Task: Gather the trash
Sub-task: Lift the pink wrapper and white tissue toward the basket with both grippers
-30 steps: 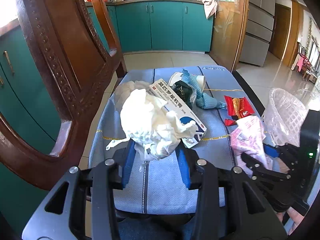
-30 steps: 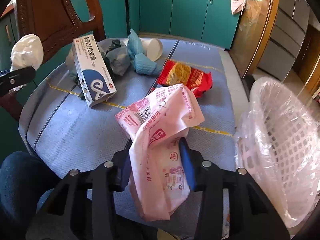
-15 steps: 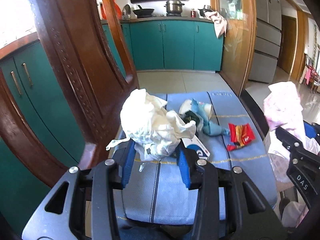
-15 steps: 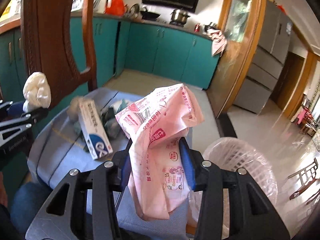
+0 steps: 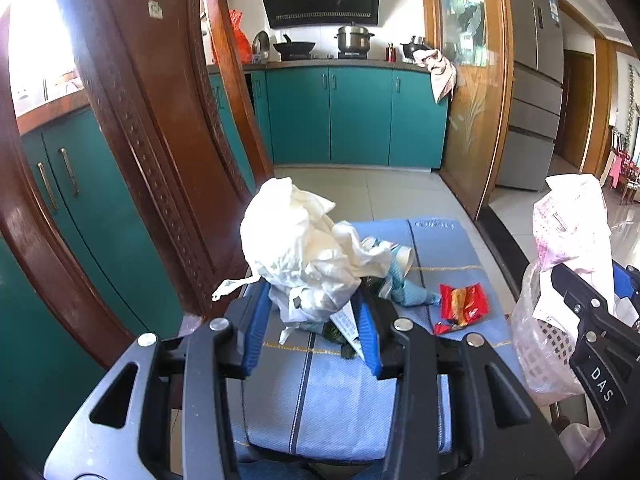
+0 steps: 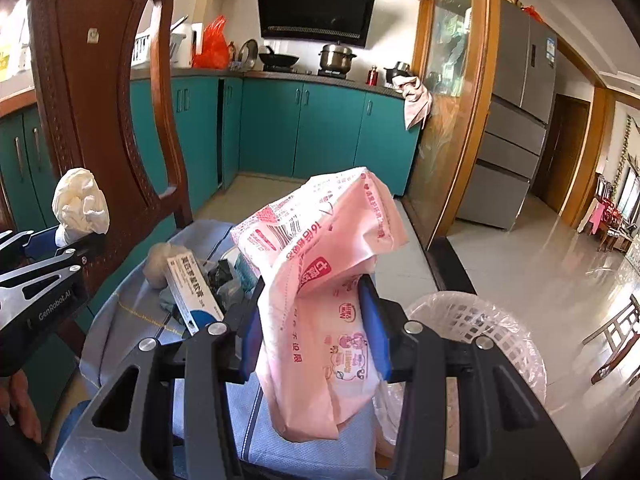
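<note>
My left gripper (image 5: 312, 312) is shut on a crumpled white tissue wad (image 5: 304, 248), lifted above the blue seat cushion (image 5: 332, 392). My right gripper (image 6: 314, 312) is shut on a pink printed plastic wrapper (image 6: 320, 280), raised beside the white mesh waste basket (image 6: 492, 332) lined with clear plastic. That basket (image 5: 536, 356) stands at the cushion's right edge in the left wrist view, with the wrapper (image 5: 572, 220) above it. On the cushion lie a red snack wrapper (image 5: 460, 306), a white and blue medicine box (image 6: 192, 286), a teal cloth (image 5: 408, 292) and dark scraps.
A carved wooden chair back (image 5: 132, 140) rises close on the left. Teal kitchen cabinets (image 5: 352, 116) and a tiled floor lie beyond. A wooden-framed glass partition (image 6: 448, 112) and a grey fridge (image 6: 520, 112) stand to the right. A person's hand (image 6: 20, 400) shows at lower left.
Both grippers have risen well above the cushion, each keeping its load. The views have tilted up from the seat toward the kitchen, and the basket now sits below the pink wrapper.
</note>
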Motion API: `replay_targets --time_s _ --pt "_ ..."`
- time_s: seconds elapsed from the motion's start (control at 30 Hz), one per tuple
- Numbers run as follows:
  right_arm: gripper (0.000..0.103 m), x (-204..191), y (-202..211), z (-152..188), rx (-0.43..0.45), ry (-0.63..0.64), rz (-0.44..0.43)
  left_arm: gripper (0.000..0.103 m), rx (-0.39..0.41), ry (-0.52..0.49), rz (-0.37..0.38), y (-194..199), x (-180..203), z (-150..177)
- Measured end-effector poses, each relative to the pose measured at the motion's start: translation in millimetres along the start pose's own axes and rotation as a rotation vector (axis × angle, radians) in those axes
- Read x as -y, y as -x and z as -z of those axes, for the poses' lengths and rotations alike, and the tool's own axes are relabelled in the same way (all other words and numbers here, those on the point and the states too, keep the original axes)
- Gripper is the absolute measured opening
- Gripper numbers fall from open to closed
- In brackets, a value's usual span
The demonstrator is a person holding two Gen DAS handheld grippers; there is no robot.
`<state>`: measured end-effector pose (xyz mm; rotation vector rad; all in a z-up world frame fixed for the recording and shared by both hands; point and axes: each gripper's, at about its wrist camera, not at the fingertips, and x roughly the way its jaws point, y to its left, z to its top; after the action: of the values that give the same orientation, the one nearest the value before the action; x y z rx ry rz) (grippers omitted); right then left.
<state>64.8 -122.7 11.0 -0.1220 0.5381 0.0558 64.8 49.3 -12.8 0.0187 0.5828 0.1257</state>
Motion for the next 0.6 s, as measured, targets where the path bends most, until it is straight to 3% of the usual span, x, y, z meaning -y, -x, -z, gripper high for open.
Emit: replay_targets --time_s 0.6 --pt "0.045 5.7 -13.3 6.1 -0.031 -0.012 -0.001 0.041 0.013 -0.007 0.008 -0.6 5.1 0.4"
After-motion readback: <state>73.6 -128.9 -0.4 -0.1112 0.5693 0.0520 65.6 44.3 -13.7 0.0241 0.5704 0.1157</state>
